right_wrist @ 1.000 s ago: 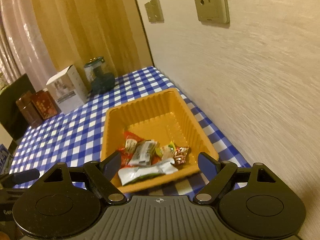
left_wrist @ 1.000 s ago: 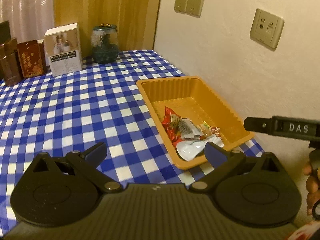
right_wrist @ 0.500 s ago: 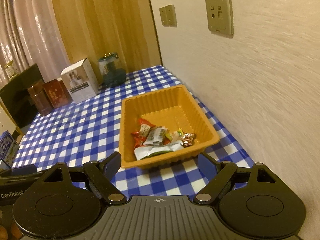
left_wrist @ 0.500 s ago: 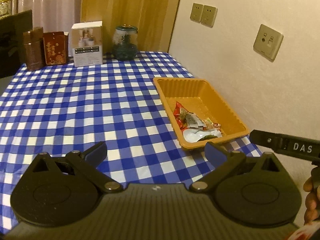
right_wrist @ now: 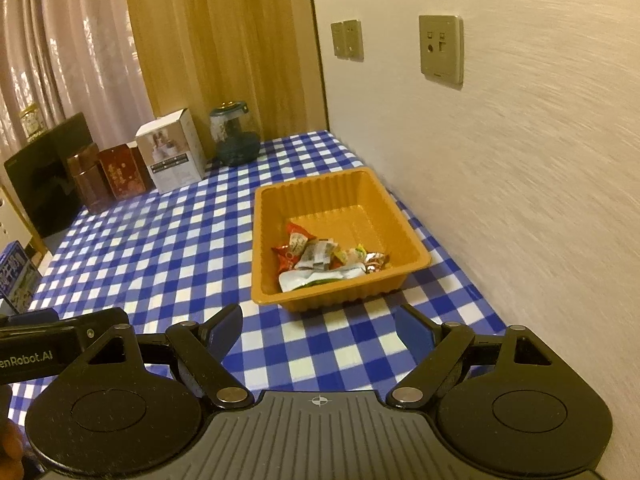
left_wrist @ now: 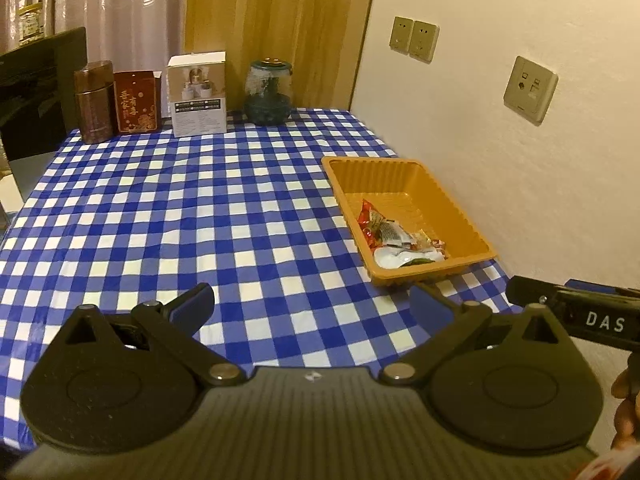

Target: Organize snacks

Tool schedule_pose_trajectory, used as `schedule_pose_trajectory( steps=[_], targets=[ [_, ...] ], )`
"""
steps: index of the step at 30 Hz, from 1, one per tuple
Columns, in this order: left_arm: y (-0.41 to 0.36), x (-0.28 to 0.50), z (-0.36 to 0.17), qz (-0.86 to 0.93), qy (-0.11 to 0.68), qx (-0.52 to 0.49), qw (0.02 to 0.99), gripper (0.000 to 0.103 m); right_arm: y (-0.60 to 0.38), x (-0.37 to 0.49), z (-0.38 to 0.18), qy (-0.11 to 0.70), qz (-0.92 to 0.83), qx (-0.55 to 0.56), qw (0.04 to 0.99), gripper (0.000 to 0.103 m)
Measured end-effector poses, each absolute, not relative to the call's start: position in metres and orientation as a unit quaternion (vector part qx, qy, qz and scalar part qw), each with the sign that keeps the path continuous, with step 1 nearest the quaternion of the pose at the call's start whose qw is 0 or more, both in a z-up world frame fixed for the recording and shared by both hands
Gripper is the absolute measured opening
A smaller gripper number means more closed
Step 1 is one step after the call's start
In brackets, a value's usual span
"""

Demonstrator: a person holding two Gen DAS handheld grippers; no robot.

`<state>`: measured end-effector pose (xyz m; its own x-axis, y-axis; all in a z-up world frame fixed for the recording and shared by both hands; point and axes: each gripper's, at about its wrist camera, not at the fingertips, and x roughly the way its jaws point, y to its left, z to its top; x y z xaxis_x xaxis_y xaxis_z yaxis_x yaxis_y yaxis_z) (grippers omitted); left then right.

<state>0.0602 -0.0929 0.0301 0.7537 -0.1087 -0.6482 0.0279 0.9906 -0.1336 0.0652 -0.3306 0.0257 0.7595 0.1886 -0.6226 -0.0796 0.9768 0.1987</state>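
Snacks point(right_wrist: 320, 258) sit in tray point(right_wrist: 276, 296); both claws, left point(left_wrist: 312, 306) and right point(right_wrist: 320, 326), spread and empty. We judge sorting done, so clear away without bumping tray.

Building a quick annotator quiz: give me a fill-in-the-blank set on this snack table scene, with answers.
1. The snack packets lie inside the ____ tray.
2. The tablecloth has a blue and white ____ pattern.
3. Both the left hand-held gripper and the right hand-held gripper have their jaws ____, with nothing between them.
4. At the table's far edge, the white box stands between the red box and the glass ____.

Missing words: orange; checked; open; jar
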Motion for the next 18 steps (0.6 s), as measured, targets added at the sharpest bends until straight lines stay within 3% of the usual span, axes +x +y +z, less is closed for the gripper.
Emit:
schedule_pose_trajectory(
  steps=[18],
  targets=[
    [-0.085,0.011,0.035,-0.023,0.351,-0.047,0.935,0.103,-0.315,0.008,0.033,0.339,0.084,0.056,0.935,0.083]
  ],
)
